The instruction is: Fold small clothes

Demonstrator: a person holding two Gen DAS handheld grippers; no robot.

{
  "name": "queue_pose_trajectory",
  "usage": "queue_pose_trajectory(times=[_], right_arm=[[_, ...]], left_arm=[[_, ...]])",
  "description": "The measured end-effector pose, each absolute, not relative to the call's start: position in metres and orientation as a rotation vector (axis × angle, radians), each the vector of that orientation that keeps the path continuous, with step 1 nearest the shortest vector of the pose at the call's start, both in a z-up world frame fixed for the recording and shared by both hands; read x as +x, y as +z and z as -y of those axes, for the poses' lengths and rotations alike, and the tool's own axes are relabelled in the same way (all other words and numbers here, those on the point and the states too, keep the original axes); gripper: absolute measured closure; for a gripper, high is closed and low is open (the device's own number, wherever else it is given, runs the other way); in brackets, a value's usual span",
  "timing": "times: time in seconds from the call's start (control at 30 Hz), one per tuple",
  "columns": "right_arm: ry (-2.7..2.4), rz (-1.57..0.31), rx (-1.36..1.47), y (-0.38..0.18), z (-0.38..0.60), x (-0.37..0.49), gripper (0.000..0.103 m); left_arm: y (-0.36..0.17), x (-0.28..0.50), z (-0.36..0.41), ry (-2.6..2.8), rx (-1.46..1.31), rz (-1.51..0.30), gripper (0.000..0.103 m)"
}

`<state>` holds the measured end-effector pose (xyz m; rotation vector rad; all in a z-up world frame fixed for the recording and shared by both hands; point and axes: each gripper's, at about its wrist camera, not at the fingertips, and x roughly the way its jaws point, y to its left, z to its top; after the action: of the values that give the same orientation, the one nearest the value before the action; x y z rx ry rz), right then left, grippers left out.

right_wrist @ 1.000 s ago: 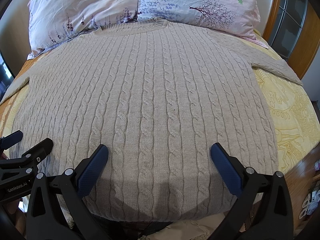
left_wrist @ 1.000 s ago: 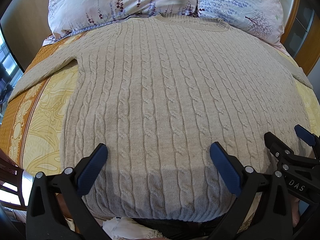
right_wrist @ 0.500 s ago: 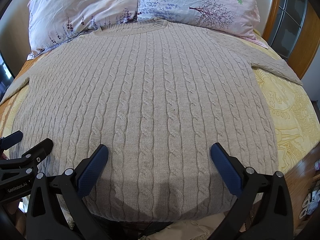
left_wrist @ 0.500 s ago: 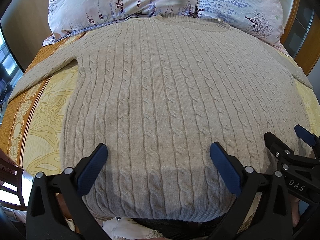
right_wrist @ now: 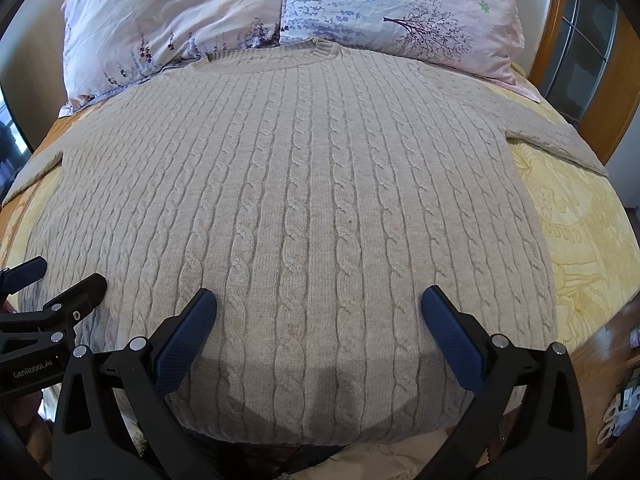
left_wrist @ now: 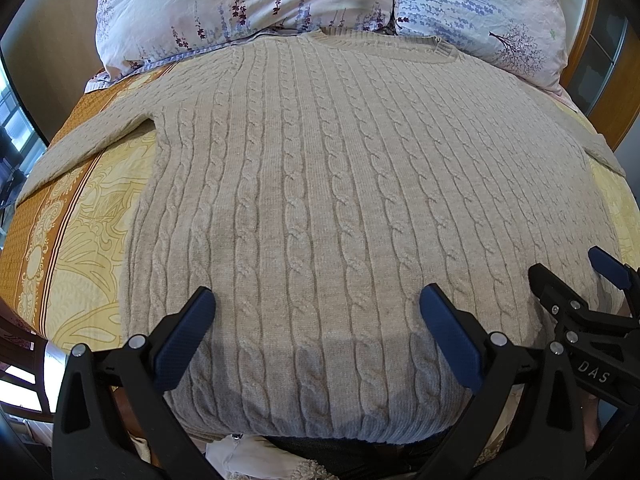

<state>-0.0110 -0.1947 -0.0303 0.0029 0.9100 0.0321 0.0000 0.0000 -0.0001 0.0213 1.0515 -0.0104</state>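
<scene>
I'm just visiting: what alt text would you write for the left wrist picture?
A beige cable-knit sweater lies spread flat, unfolded, on a bed with a yellow patterned bedspread, its neckline towards two floral pillows. The left tool hovers open over the hem, and the right tool shows at the right edge.

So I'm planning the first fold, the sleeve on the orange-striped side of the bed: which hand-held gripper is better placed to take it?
Left. The left hand-held gripper hangs open nearer that sleeve; the right hand-held gripper would have to cross the sweater.
</scene>
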Motion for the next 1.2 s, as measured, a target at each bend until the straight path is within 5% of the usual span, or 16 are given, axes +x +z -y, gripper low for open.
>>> queue_pose_trajectory(times=[0.53,0.77,1.0,1.2], right_arm=[[0.245,-0.805,-0.086,-0.032,0.212,-0.003,0.001],[0.065,-0.751,0.296,-0.001,0.327,0.037,0.002],[-0.186,-0.717,0.749,-0.007,0.482,0.079,0.042],[-0.359,-0.666,0.958,-0.022,0.564,0.096,0.053]], left_arm=[[0.0,0.002,0.001,-0.015,0.034,-1.031,0.002],[0.011,0.019,-0.001,-0.04,0.058,-0.962,0.002],[0.035,0.048,-0.01,-0.197,-0.057,-0.892,0.002],[0.049,0.079,-0.016,-0.32,-0.154,-0.85,0.002]])
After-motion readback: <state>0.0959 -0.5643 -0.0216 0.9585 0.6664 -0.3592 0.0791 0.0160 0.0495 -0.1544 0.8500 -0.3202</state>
